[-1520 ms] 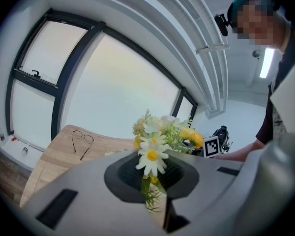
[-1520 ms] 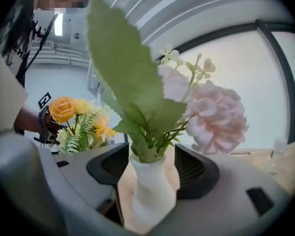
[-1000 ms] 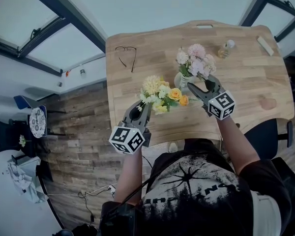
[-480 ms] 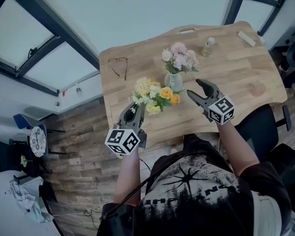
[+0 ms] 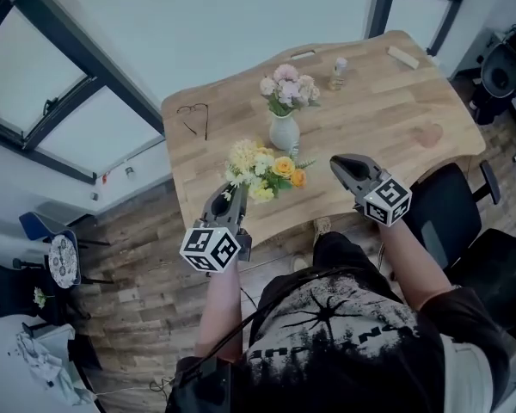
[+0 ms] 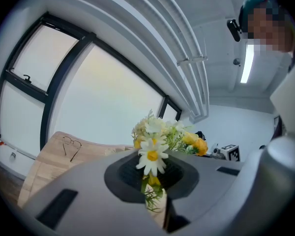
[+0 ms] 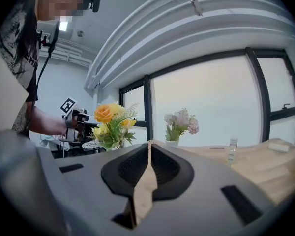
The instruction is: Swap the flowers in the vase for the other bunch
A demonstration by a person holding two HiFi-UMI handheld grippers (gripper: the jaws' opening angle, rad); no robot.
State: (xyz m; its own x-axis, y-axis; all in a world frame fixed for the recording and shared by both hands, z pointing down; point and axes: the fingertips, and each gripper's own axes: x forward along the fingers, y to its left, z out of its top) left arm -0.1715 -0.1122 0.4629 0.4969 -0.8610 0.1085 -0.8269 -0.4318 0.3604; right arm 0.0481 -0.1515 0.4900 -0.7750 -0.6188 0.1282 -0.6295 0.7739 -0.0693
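Pale pink flowers (image 5: pixel 285 89) stand in a white vase (image 5: pixel 284 133) on the wooden table (image 5: pixel 387 114). My left gripper (image 5: pixel 228 194) is shut on the stems of a yellow and orange bunch (image 5: pixel 262 169), held in the air left of the vase. The left gripper view has that bunch (image 6: pixel 157 136) rising from between the jaws. My right gripper (image 5: pixel 337 163) hangs to the right of the vase and apart from it. Its jaws are closing and nothing lies between them. In the right gripper view the vase (image 7: pixel 172 142) stands far beyond the gripper (image 7: pixel 148 146).
A pair of glasses (image 5: pixel 193 117) lies near the table's left edge. At the far side stand a small bottle (image 5: pixel 338 72) and a pale block (image 5: pixel 404 57). A black chair (image 5: pixel 443 213) stands at the right, below the table's near edge.
My right gripper has drawn back from the vase toward the table's near edge, and its open jaws have come together. The left gripper has shifted a little with the yellow bunch.
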